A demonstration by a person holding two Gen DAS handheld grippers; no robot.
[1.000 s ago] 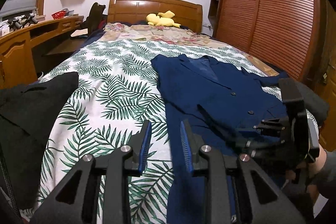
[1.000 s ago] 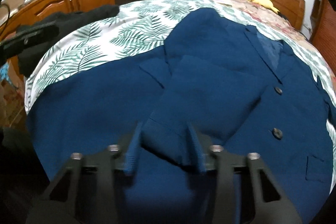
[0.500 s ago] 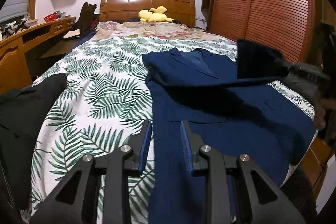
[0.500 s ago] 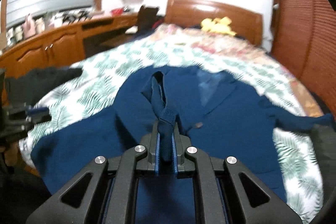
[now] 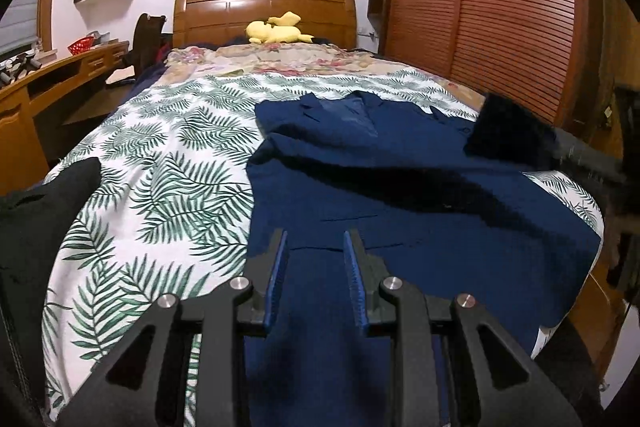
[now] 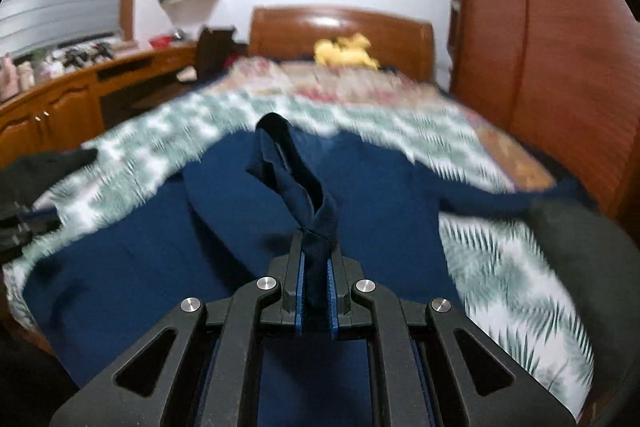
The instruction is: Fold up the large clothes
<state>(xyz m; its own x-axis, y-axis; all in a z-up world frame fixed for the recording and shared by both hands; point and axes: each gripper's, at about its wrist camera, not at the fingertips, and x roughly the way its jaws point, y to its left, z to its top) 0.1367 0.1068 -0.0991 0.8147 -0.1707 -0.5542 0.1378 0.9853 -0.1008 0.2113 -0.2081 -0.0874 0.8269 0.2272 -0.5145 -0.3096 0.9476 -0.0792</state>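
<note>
A navy blue jacket (image 5: pixel 400 187) lies face up on the leaf-print bedspread (image 5: pixel 160 167), collar toward the headboard. My left gripper (image 5: pixel 314 267) is open and empty, hovering over the jacket's near hem. My right gripper (image 6: pixel 316 267) is shut on the cuff of the jacket's sleeve (image 6: pixel 296 179) and holds it lifted above the jacket body (image 6: pixel 160 247). In the left wrist view the lifted sleeve end (image 5: pixel 504 131) hangs at the right, with the right gripper's body blurred behind it.
A black garment (image 5: pixel 36 227) lies on the bed's left edge; another dark garment (image 6: pixel 580 247) lies at the right. A yellow plush toy (image 5: pixel 276 29) sits by the headboard. A wooden desk (image 5: pixel 48 95) stands left and a wardrobe (image 5: pixel 500 7) right.
My right gripper closed on the sleeve cuff and lifted it up and to the right, pulling the sleeve off the jacket front. My left gripper stayed open and shifted slightly.
</note>
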